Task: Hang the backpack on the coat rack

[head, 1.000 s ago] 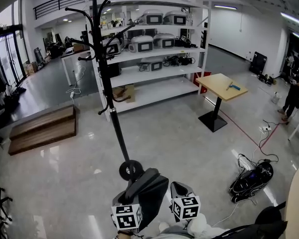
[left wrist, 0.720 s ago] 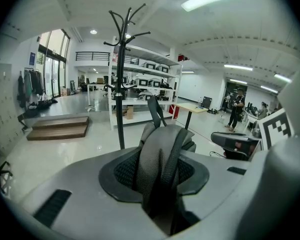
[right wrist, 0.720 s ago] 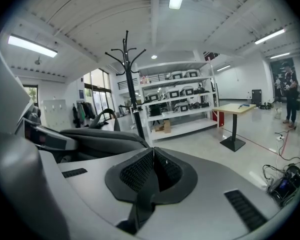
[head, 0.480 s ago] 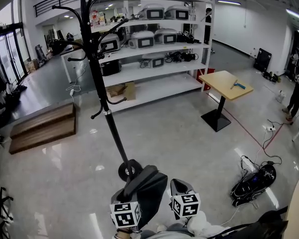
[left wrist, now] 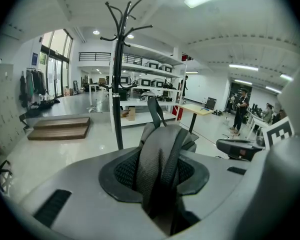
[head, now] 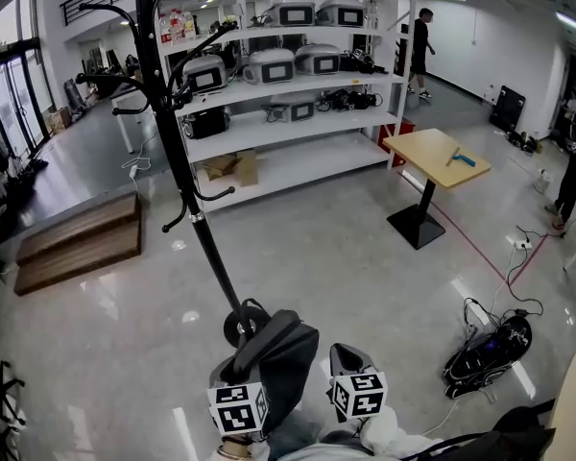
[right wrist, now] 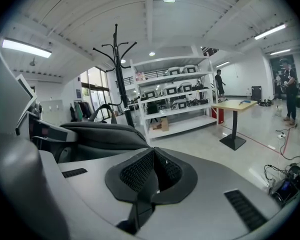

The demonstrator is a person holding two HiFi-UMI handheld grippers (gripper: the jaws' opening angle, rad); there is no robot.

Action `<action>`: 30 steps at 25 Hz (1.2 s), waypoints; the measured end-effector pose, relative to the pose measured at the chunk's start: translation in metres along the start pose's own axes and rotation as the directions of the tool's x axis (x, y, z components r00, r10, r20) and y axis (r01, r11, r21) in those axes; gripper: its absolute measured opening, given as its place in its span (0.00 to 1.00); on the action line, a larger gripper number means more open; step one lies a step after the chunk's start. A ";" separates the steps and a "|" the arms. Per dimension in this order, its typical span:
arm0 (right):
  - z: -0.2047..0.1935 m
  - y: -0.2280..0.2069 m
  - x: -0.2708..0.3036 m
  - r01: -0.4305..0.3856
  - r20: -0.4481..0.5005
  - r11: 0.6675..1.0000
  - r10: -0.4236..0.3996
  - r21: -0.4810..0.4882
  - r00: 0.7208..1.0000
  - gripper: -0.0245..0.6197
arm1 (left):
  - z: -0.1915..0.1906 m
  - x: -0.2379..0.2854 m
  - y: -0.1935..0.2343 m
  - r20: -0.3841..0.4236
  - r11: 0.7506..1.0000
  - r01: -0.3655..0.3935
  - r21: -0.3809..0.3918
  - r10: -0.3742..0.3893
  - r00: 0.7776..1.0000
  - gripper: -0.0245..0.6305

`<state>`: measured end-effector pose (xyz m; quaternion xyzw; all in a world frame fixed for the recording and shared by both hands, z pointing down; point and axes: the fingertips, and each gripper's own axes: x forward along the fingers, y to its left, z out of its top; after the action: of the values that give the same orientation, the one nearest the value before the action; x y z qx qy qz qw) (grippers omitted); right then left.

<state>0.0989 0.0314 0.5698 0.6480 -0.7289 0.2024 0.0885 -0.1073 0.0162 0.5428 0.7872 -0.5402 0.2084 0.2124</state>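
Nearest, the left tool point(left wrist: 157, 181) was clenched on the padded shoulder strap point(left wrist: 157, 156) of the backpack point(head: 276, 358), and the right tool point(right wrist: 152, 176) pinched a thin strap point(right wrist: 139, 210), probably to share the load. The backpack hung above the floor by the foot of the coat rack point(head: 184, 185), whose hooks stood well higher.

You're in a big open lab hall, polished floor point(head: 326, 248) all around. Far ahead, white shelving point(head: 298, 83) carries boxy machines point(head: 271, 66). Near right, cables point(head: 485, 344) sprawl loose.
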 end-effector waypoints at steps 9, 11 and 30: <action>0.020 -0.017 0.033 0.012 0.011 1.000 -0.012 -0.001 1.000 0.06 | 0.027 0.032 0.005 0.019 1.000 -0.005 0.002 0.004 1.000 0.23; 0.025 -0.017 0.043 0.005 0.015 1.000 -0.005 -0.006 1.000 0.06 | 0.033 0.041 0.008 0.021 1.000 -0.007 0.003 0.007 1.000 0.23; 0.074 -0.031 0.153 -0.033 -0.003 0.999 0.033 -0.035 0.999 0.06 | 0.092 0.130 0.029 0.012 1.000 -0.011 0.002 0.011 1.000 0.23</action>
<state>0.1168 -0.1408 0.5681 0.6339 -0.7429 0.1918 0.0971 -0.0828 -0.1441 0.5428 0.7857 -0.5456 0.2054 0.2071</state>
